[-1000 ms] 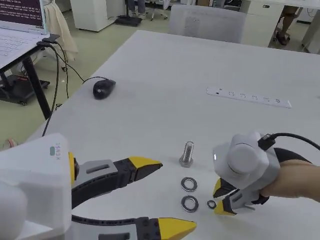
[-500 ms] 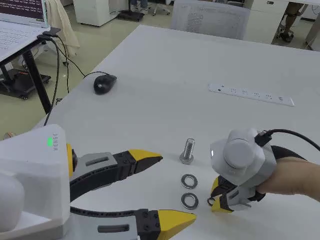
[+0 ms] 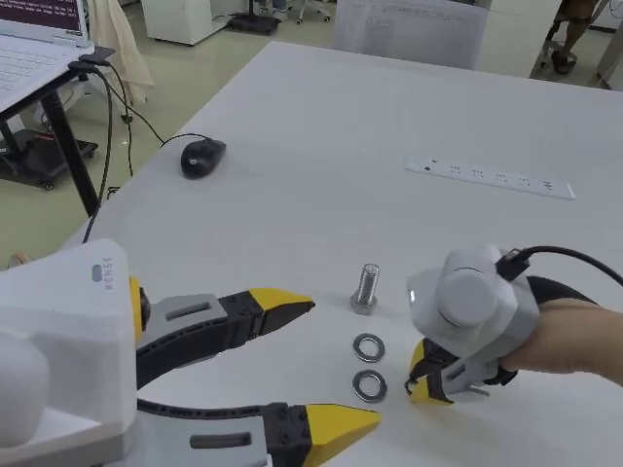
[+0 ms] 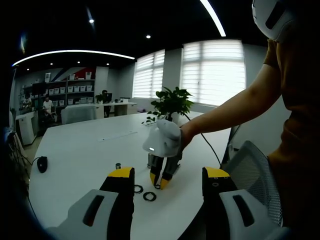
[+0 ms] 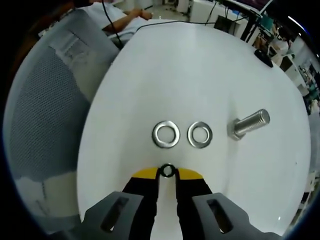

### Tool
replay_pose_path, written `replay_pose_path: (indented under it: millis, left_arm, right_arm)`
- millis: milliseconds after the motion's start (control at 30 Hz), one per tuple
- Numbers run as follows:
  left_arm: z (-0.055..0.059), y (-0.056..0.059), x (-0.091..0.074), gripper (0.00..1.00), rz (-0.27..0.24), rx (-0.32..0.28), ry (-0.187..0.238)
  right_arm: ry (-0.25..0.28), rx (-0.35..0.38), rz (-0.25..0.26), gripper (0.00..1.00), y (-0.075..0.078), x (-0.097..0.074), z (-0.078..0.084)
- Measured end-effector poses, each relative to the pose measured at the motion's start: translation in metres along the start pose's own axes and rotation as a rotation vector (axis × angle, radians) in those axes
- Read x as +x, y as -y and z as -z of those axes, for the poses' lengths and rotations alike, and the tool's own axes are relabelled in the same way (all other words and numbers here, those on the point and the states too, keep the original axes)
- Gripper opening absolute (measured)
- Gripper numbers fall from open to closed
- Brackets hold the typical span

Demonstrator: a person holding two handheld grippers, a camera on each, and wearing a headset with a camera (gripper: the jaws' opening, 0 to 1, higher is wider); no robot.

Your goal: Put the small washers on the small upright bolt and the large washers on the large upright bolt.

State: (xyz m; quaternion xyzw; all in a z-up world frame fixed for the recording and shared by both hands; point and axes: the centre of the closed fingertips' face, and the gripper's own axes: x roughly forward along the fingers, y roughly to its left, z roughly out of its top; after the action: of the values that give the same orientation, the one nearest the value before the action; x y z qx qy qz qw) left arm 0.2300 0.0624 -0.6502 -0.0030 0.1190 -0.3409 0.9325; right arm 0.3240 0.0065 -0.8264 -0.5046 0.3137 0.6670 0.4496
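Note:
My right gripper (image 5: 167, 173) is shut on a small washer (image 5: 167, 165), pinched at its yellow tips just above the white table (image 3: 292, 175). Just ahead of those tips, two large washers (image 5: 156, 134) (image 5: 191, 134) lie flat side by side. A steel bolt (image 5: 248, 124) stands on its head to their right. The head view has the bolt (image 3: 366, 289) beyond the washers (image 3: 357, 346) (image 3: 358, 386), and the right gripper (image 3: 417, 388) to their right. My left gripper (image 3: 321, 365) hovers open at the lower left, nothing between its jaws.
A black mouse (image 3: 201, 156) lies far left on the table, and a white power strip (image 3: 492, 178) lies far right. A mesh chair (image 3: 409, 29) stands at the far edge. A laptop table with cables (image 3: 58, 68) stands off to the left.
The small washer lay on the table beside the right gripper's tips; now the tips are shut on it. The left gripper has hardly moved. The camera has tilted a little.

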Motion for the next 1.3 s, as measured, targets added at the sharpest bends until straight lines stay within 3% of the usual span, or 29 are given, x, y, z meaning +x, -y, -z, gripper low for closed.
replay_pose_path:
  millis: [300,567,933,1300]
  left_arm:
    - [-0.002,0.003,0.003,0.53,0.01,0.005,0.0]
    - [0.0,0.004,0.006,0.53,0.019,0.009,-0.011]
    - [-0.003,0.013,0.015,0.53,0.053,0.016,-0.011]
    - [-0.004,0.015,0.016,0.53,0.057,0.018,-0.015]
  right_arm:
    - [0.022,0.037,0.016,0.12,0.002,-0.002,0.003]
    - [0.029,0.089,0.045,0.11,0.006,-0.027,0.021]
    - [0.029,0.155,0.142,0.11,0.027,-0.066,0.05]
    - [0.022,0.159,0.22,0.11,0.056,-0.095,0.049]
